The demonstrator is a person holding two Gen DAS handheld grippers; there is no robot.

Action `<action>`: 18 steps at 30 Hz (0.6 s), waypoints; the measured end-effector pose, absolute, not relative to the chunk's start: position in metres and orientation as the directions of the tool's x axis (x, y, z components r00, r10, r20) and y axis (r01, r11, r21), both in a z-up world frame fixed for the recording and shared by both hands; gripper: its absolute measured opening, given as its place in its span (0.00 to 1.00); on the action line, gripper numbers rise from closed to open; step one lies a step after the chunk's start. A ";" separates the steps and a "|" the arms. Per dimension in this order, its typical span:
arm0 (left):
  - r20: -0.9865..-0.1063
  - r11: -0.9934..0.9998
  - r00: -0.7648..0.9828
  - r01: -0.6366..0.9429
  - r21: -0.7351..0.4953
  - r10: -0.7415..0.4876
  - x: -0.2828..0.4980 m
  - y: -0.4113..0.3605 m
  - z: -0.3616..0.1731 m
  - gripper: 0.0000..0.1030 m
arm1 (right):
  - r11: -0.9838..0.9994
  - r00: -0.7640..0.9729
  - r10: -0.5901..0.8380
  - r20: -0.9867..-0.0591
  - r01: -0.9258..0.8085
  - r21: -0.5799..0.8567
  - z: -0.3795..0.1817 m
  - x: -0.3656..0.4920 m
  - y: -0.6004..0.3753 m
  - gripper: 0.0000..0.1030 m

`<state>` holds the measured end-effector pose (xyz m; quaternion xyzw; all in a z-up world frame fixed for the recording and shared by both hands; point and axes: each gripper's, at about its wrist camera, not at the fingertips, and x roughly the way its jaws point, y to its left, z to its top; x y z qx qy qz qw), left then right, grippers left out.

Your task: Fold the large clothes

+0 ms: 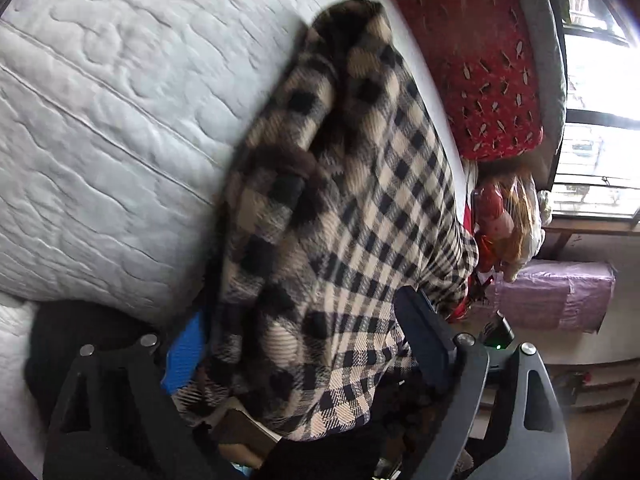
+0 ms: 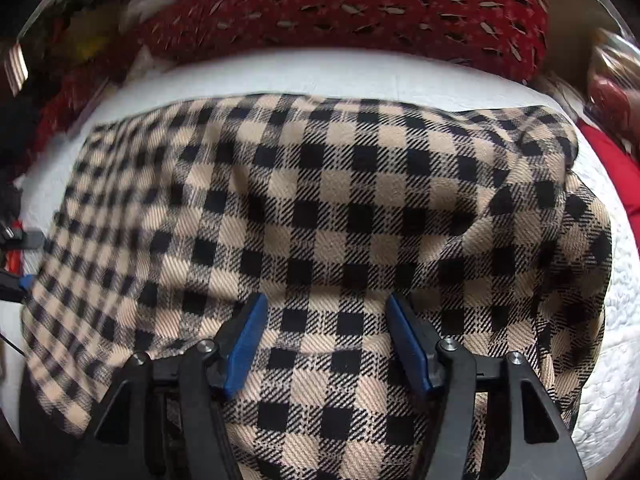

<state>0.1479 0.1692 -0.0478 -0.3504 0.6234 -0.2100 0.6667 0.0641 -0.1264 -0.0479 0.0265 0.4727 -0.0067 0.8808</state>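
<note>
A large beige-and-black checked garment (image 2: 340,208) lies spread on the white quilted mattress (image 2: 608,320). My right gripper (image 2: 324,312) is open, its blue-padded fingers (image 2: 246,344) apart just above the cloth near its front edge, holding nothing. In the left wrist view the same garment (image 1: 360,208) is bunched and lifted, draped between the fingers of my left gripper (image 1: 304,320). Its blue pad (image 1: 186,354) and black finger (image 1: 424,332) show on either side of the cloth. The fold hides the fingertips, and the picture is blurred.
A red patterned pillow (image 2: 360,4) lies at the head of the mattress, also in the left wrist view (image 1: 472,52). Beside the bed are a plastic-wrapped bundle (image 1: 504,224), a purple wrapped box (image 1: 560,296) and a bright window (image 1: 600,120).
</note>
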 end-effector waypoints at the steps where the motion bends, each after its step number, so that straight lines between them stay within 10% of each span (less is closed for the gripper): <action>1: -0.709 0.696 0.134 -0.133 -0.706 -0.693 0.148 0.164 -0.044 0.86 | 0.998 0.549 0.021 -0.835 0.040 0.051 -0.048 0.065 -0.127 0.62; 2: -0.741 0.735 0.138 -0.101 -0.670 -0.657 0.145 0.159 -0.037 0.84 | 0.997 0.547 0.030 -0.836 0.041 0.063 -0.049 0.066 -0.127 0.62; 7: -0.782 0.783 0.103 -0.038 -0.621 -0.615 0.134 0.142 -0.021 0.14 | 0.993 0.553 0.074 -0.830 0.036 0.112 -0.048 0.068 -0.140 0.63; 18: -0.683 0.693 0.116 0.138 -0.708 -0.721 0.117 0.059 0.071 0.13 | 0.944 0.609 0.114 -0.785 0.181 0.277 -0.011 0.038 -0.243 0.62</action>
